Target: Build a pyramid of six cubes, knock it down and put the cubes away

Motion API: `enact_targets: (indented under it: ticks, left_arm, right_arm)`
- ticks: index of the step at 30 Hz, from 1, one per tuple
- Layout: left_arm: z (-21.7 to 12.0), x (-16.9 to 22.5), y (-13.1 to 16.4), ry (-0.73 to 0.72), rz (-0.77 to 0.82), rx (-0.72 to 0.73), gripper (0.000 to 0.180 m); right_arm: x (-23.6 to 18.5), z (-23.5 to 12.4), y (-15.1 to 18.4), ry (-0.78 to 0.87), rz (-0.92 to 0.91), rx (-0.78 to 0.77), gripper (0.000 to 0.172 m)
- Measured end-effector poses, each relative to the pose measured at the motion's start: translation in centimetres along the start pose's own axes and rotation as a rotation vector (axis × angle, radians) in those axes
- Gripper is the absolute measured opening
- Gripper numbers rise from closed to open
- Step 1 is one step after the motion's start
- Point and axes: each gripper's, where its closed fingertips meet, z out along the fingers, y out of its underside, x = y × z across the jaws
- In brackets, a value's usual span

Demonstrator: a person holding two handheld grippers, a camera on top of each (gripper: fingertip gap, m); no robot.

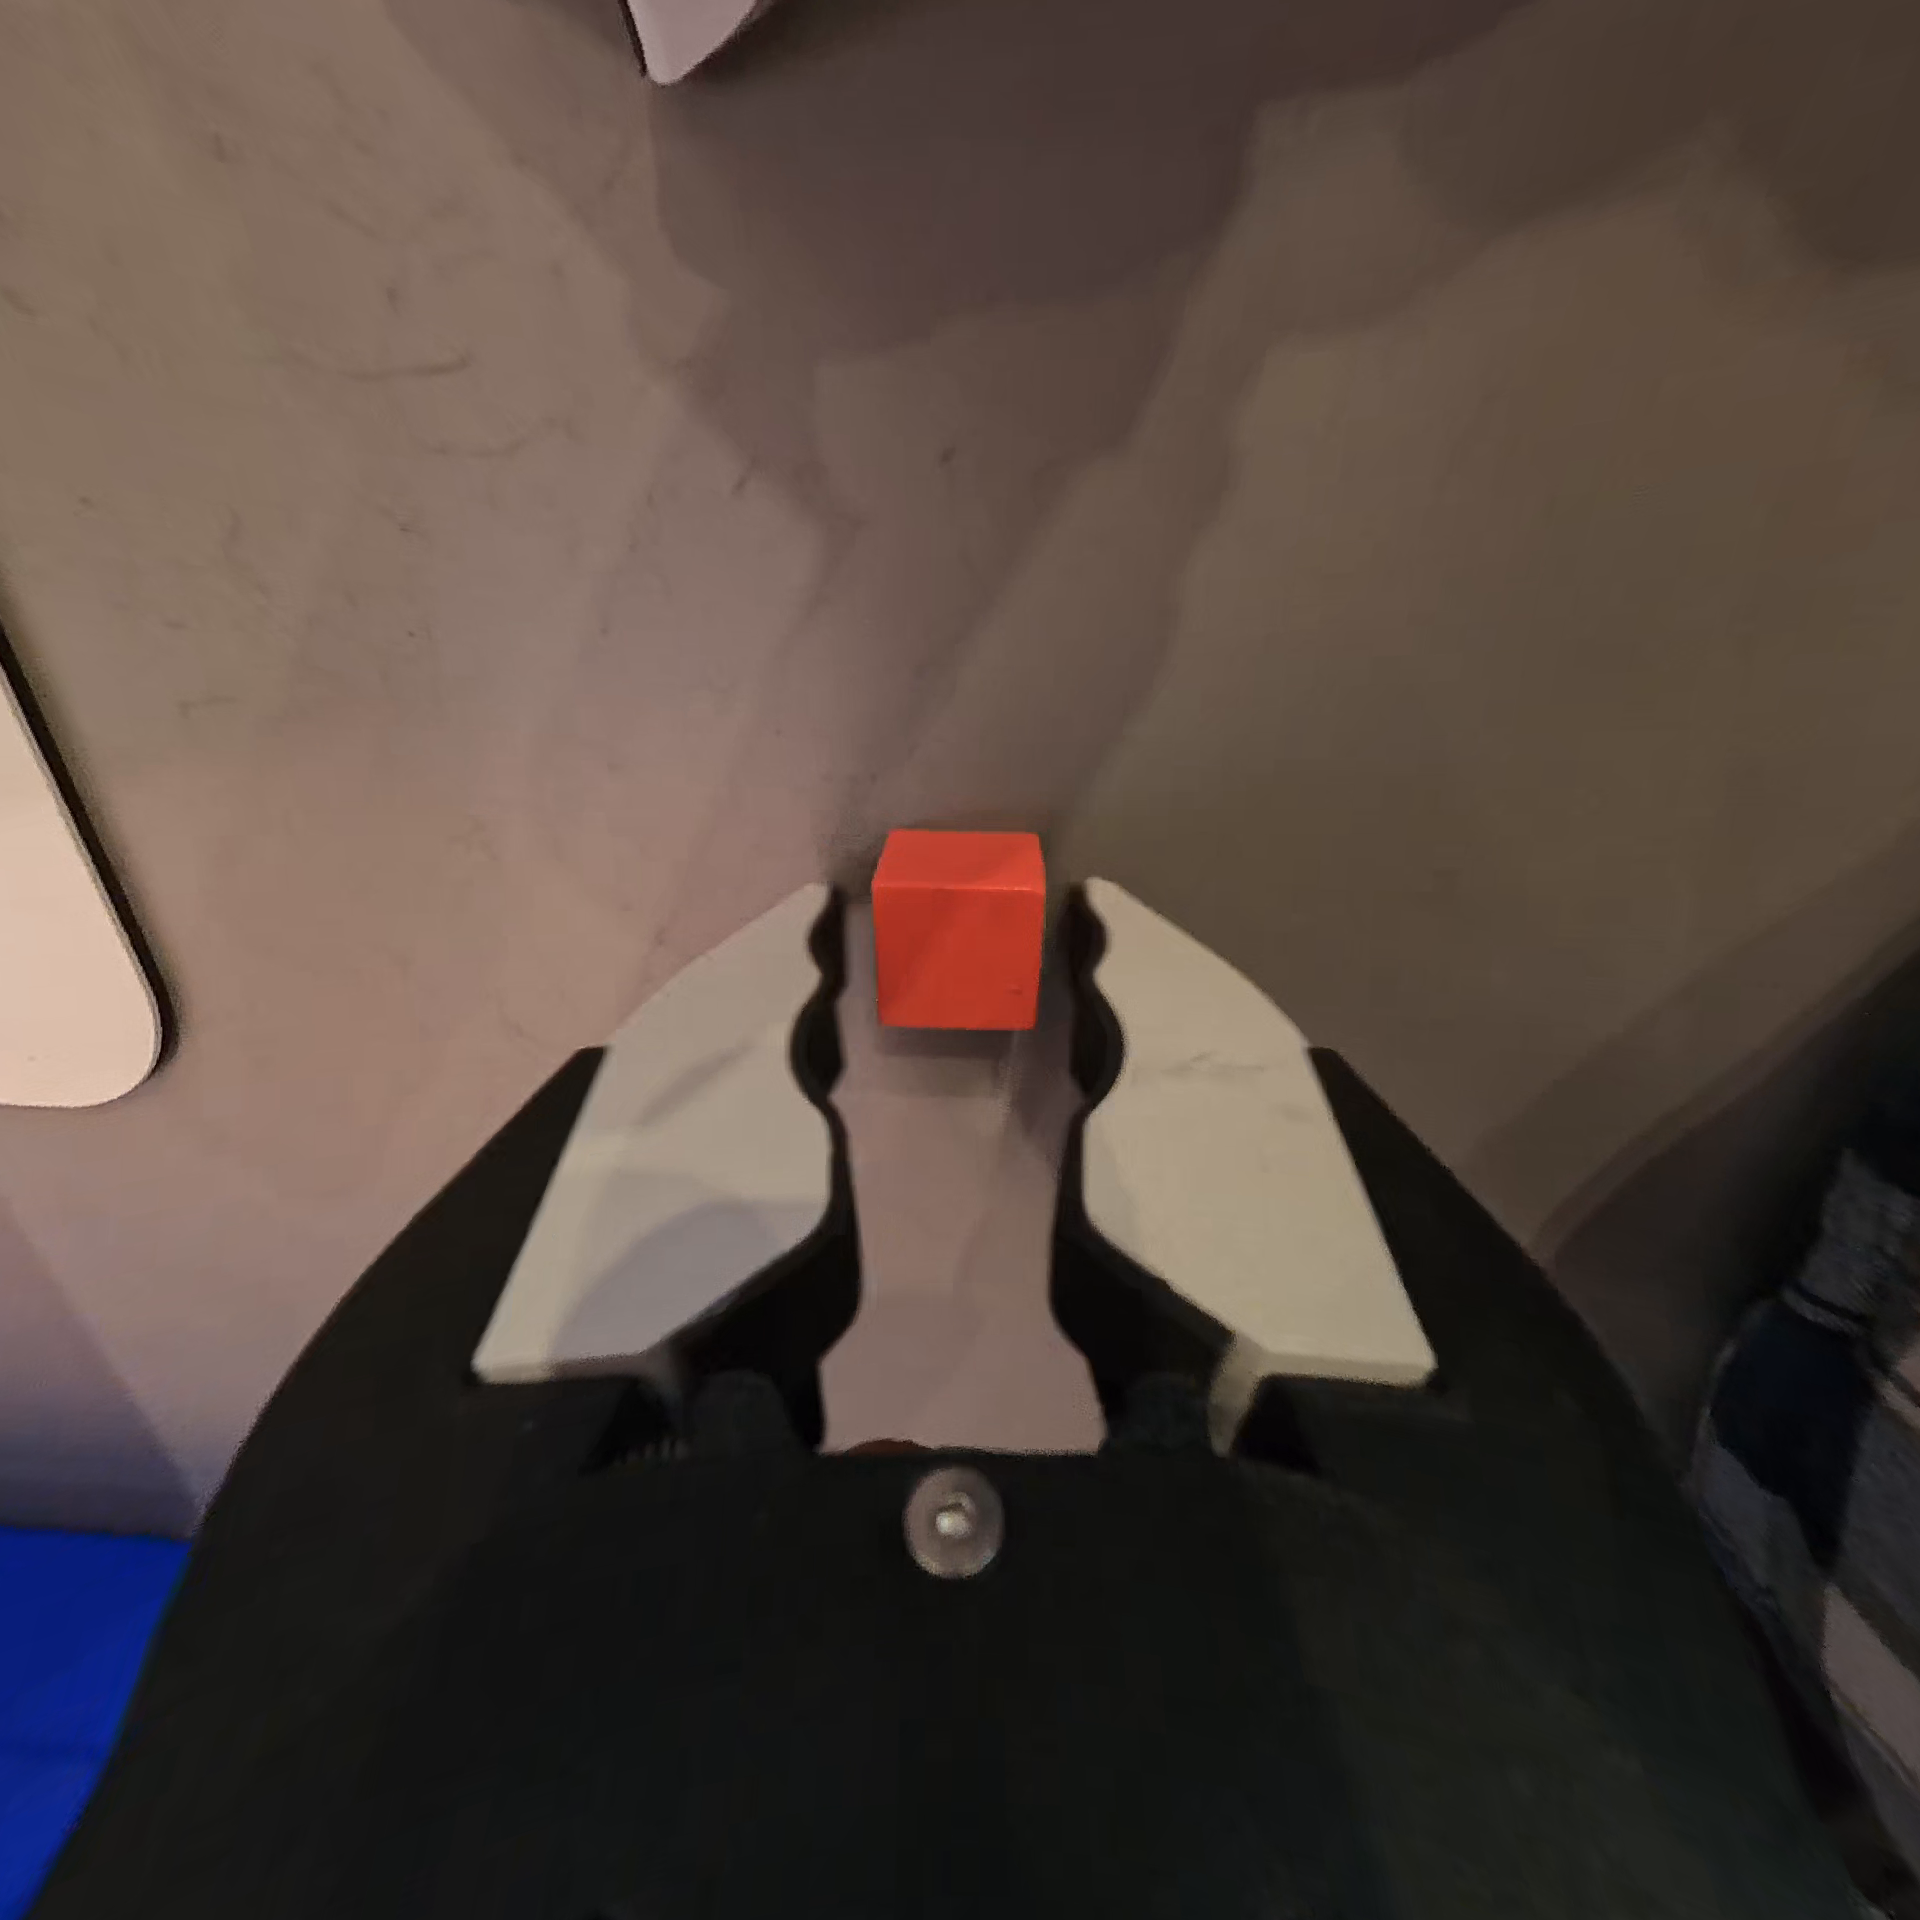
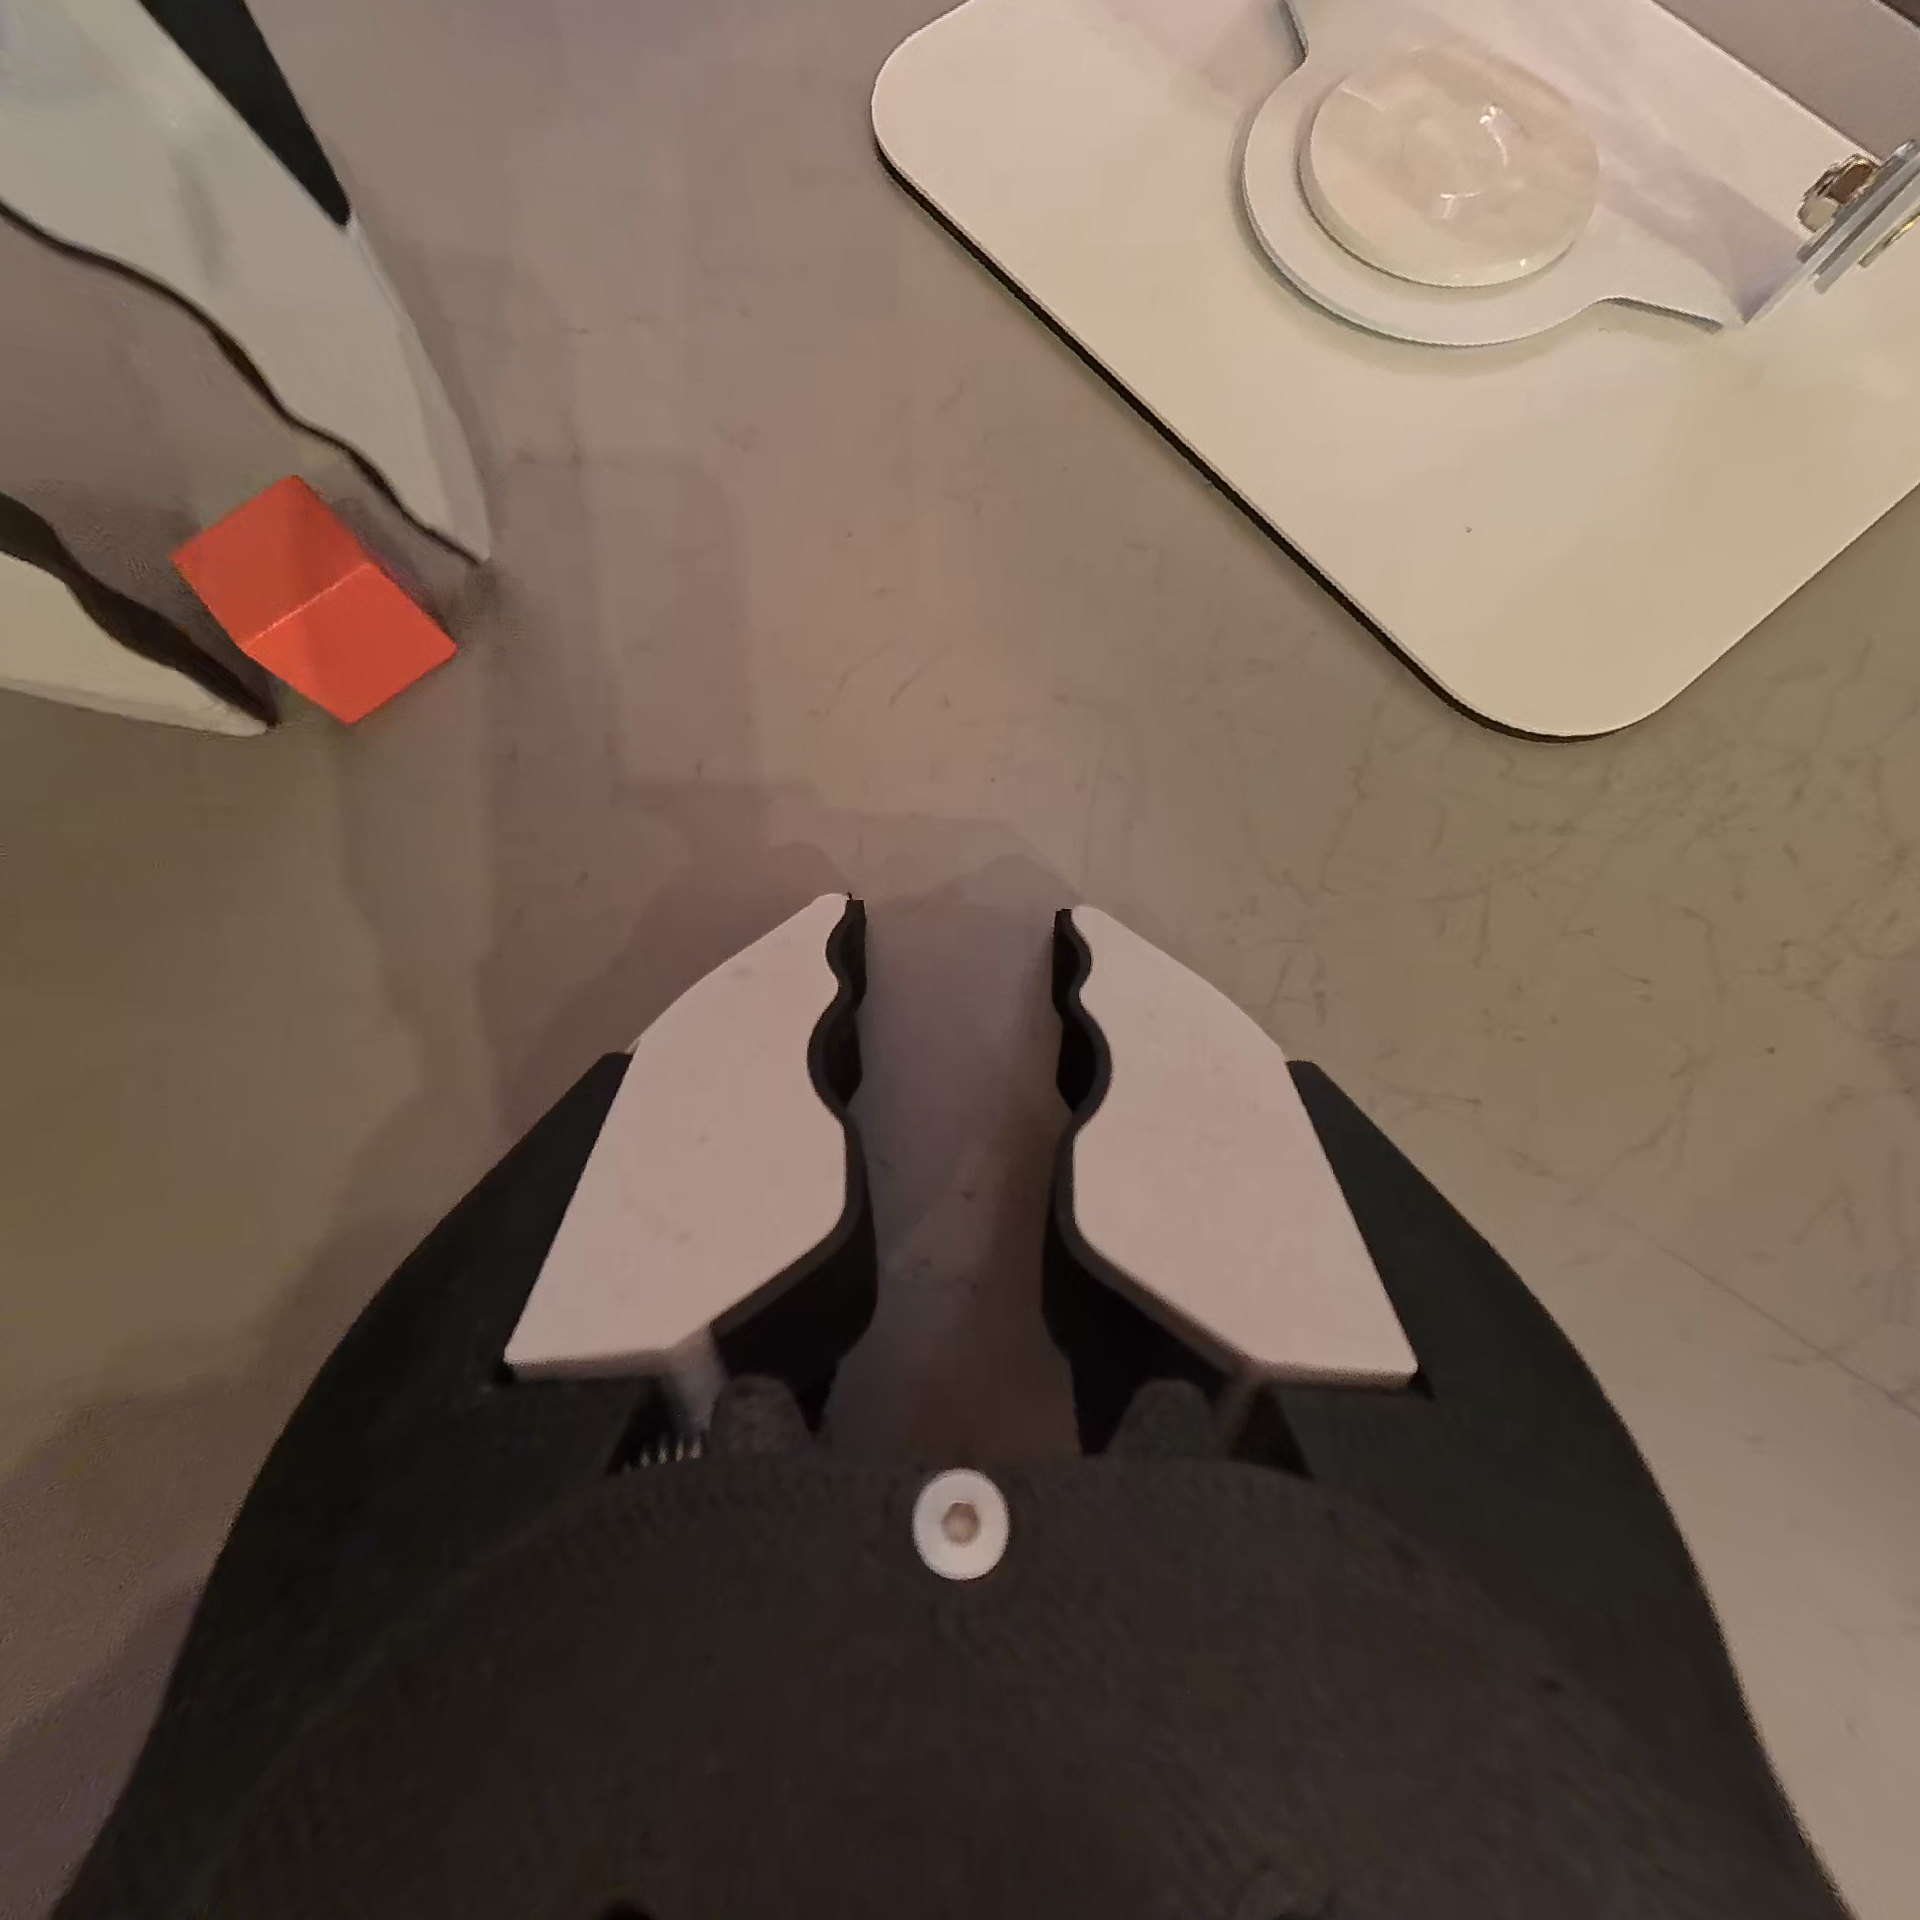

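Observation:
A red cube [image 1: 958,935] stands on the grey table between the fingertips of my left gripper [image 1: 954,904]. The jaws are open, with a gap showing on both sides of the cube, so the pads do not press on it. The right wrist view shows the same cube [image 2: 312,603] at the left, resting on the table between the left gripper's white fingers [image 2: 416,416], apart from both. My right gripper [image 2: 956,914] is open and empty, hovering over bare table to the right of the cube. No other cubes are in view.
A white rounded board [image 2: 1403,468] with a round clear disc [image 2: 1455,197] on it lies at the far right. A white board edge [image 1: 62,935] shows at the left. A blue patch [image 1: 83,1714] is at the lower left.

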Motion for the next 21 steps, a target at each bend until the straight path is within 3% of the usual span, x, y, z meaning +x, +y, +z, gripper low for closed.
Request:
enact_targets:
  ticks: [2,11,17,21]
  left_arm:
    - [-0.3,-0.2,0.1,-0.022,-0.009,0.013,0.059]
    - [-6.0,-2.8,1.7,-0.058,-0.131,0.178,0.068]
    - [-9.8,-6.9,6.0,-0.217,-0.195,0.231,0.062]
    - [-14.6,-13.1,12.2,-0.372,-0.320,0.246,0.057]
  right_arm:
    - [0.0,0.0,0.0,-0.002,-0.002,0.000,0.035]
    - [0.0,0.0,0.0,0.001,-0.003,0.000,0.033]
    - [0.0,0.0,0.0,0.001,-0.004,-0.001,0.033]
    - [0.0,0.0,0.0,0.002,-0.003,0.000,0.033]
